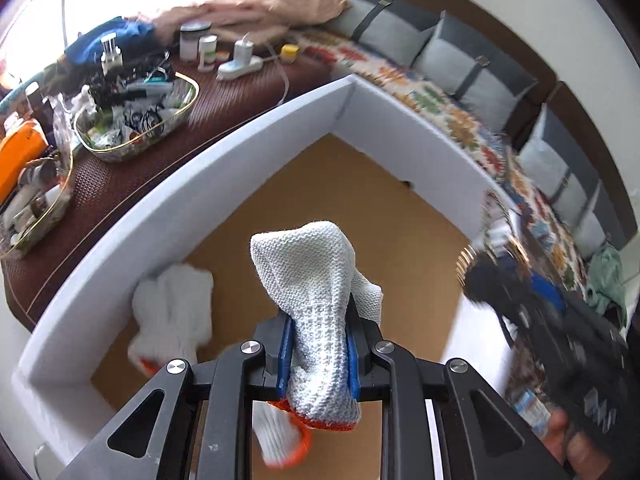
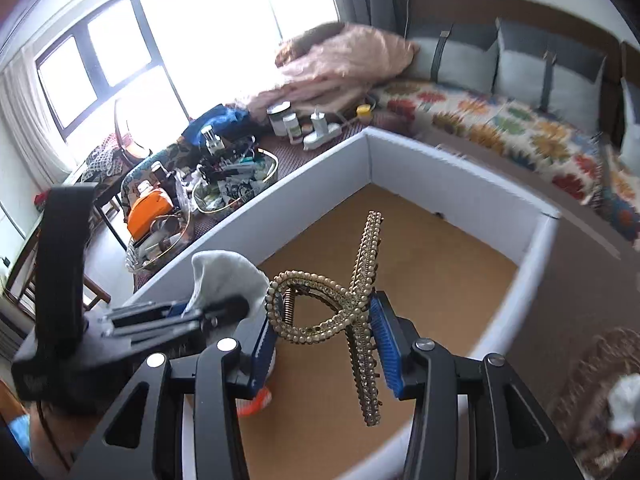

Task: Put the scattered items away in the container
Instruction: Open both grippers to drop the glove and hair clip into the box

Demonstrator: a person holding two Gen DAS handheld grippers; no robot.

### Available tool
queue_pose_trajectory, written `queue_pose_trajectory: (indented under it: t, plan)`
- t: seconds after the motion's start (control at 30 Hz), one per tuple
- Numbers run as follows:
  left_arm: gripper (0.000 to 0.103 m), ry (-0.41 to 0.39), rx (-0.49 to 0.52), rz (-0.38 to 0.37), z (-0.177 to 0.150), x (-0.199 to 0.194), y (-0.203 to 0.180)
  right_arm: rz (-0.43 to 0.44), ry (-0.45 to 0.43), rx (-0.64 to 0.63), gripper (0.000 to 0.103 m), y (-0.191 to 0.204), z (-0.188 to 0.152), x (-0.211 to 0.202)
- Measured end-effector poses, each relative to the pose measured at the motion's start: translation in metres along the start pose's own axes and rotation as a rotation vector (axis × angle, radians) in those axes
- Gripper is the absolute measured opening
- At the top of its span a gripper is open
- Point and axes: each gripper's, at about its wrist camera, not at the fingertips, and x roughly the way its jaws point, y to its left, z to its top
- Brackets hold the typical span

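My left gripper (image 1: 318, 354) is shut on a white knitted glove (image 1: 316, 300) with an orange cuff, held above the white-walled box (image 1: 224, 152) with a brown floor. Another white glove (image 1: 174, 312) lies on the box floor at the left wall, and a third orange-cuffed piece (image 1: 280, 440) shows below my fingers. My right gripper (image 2: 324, 344) is shut on a gold beaded hair claw clip (image 2: 352, 308), also held over the box (image 2: 440, 168). The left gripper and its glove (image 2: 224, 276) appear at the left of the right wrist view. The right gripper (image 1: 520, 288) shows blurred at the right of the left wrist view.
A dark table (image 1: 224, 96) beyond the box carries a glass bowl of clutter (image 1: 136, 116), jars (image 1: 194, 42) and a white charger (image 1: 240, 64). A sofa with a floral cover (image 2: 500, 120) and grey cushions runs behind. A woven basket (image 2: 600, 380) sits at right.
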Motion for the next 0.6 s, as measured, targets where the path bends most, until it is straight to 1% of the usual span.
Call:
queue_pose_trajectory:
  t: [0.03, 0.07, 0.17, 0.27, 0.3, 0.33, 0.37, 0.4, 0.5, 0.6]
  plan:
    - [0.021, 0.013, -0.008, 0.01, 0.008, 0.01, 0.004, 0.021, 0.045, 0.013, 0.045, -0.004, 0.014, 0.025]
    - [0.021, 0.023, -0.013, 0.013, 0.011, 0.016, 0.006, 0.023, 0.071, 0.022, 0.045, -0.007, 0.024, 0.042]
    - [0.022, 0.051, -0.028, 0.024, 0.021, 0.036, 0.014, 0.022, 0.15, 0.041, 0.045, -0.014, 0.043, 0.088]
    - [0.027, 0.07, -0.047, 0.016, 0.02, 0.048, 0.017, 0.013, 0.217, 0.053, 0.047, -0.021, 0.049, 0.121]
    - [0.033, 0.077, -0.054, 0.013, 0.02, 0.052, 0.018, -0.01, 0.235, 0.053, 0.048, -0.021, 0.049, 0.127]
    - [0.038, 0.083, -0.06, 0.01, 0.02, 0.056, 0.019, -0.039, 0.229, 0.049, 0.05, -0.022, 0.049, 0.129]
    - [0.05, 0.09, -0.067, 0.007, 0.02, 0.061, 0.02, -0.047, 0.218, 0.042, 0.055, -0.021, 0.049, 0.128]
    - [0.057, 0.095, -0.074, 0.005, 0.019, 0.065, 0.021, -0.044, 0.214, 0.038, 0.057, -0.021, 0.049, 0.128]
    - [0.059, 0.081, -0.095, 0.021, 0.015, 0.059, 0.023, -0.048, 0.183, 0.044, 0.057, -0.025, 0.045, 0.113]
    - [0.059, 0.077, -0.12, 0.021, 0.012, 0.049, 0.024, -0.043, 0.123, 0.111, 0.057, -0.034, 0.036, 0.087]
